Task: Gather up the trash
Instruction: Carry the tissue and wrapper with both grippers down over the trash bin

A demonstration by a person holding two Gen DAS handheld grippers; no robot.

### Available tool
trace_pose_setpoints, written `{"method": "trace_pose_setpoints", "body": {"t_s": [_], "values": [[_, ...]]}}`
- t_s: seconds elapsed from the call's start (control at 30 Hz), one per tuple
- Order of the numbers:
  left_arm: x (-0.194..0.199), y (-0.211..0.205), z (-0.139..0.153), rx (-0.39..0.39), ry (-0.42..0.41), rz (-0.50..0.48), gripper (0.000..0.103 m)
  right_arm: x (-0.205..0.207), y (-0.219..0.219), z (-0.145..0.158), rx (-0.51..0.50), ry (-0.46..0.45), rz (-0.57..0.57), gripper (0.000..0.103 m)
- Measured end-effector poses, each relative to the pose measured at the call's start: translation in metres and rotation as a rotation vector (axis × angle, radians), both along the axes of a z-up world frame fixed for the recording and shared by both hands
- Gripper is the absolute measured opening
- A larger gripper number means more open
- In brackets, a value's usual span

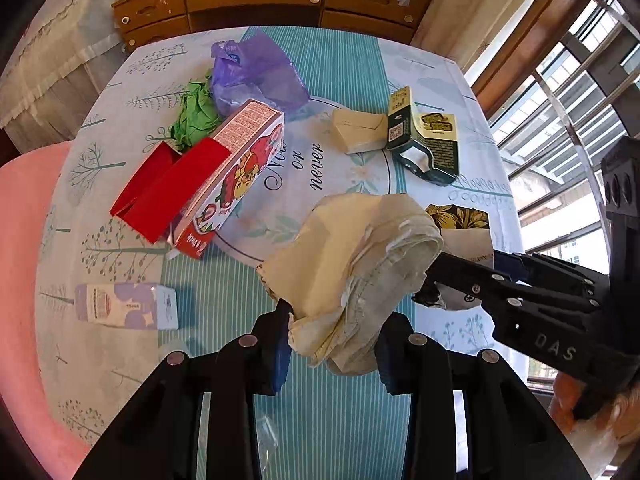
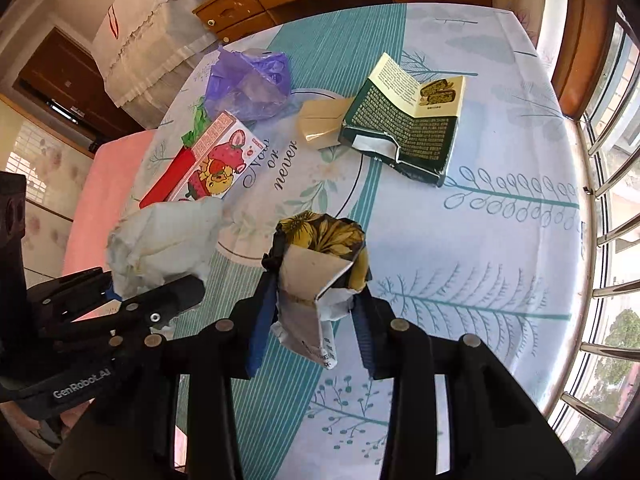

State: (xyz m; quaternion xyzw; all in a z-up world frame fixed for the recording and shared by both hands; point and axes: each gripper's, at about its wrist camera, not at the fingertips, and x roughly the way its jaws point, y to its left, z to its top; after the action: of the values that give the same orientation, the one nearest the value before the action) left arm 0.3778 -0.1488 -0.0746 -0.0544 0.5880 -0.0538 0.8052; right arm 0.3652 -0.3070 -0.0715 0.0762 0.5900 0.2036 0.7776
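My left gripper [image 1: 340,320] is shut on a crumpled cream paper wad [image 1: 356,256], held above the table; the right wrist view shows the same wad [image 2: 160,240] at the left, in the left gripper [image 2: 160,296]. My right gripper [image 2: 316,284] is shut on a squashed carton with a yellow flower print [image 2: 320,260], also off the cloth. In the left wrist view the right gripper [image 1: 440,280] comes in from the right, with the flowered carton [image 1: 460,216] partly hidden behind the wad.
On the patterned tablecloth [image 1: 340,420] lie a red strawberry box [image 1: 224,172], a purple plastic bag [image 1: 256,76], green crumpled paper [image 1: 196,116], a beige folded paper [image 1: 356,130], a torn dark green box [image 1: 428,136] and a small lilac box [image 1: 128,306]. A pink chair [image 1: 20,260] stands at the left, window bars [image 2: 612,240] at the right.
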Motion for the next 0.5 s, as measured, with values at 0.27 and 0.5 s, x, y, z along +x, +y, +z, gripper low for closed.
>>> {"method": "trace_pose_setpoints", "body": {"t_s": [0.27,0.5], "values": [[-0.095,0.032,0.053,-0.018,-0.113,-0.105,0.034,-0.075,0.024,0.032,-0.095,-0.015,0.029,0.033],[-0.185,0.075,0.078,-0.012,-0.182,-0.192,0.034,-0.147,0.073,0.044,-0.138,-0.042,-0.022,0.033]]}}
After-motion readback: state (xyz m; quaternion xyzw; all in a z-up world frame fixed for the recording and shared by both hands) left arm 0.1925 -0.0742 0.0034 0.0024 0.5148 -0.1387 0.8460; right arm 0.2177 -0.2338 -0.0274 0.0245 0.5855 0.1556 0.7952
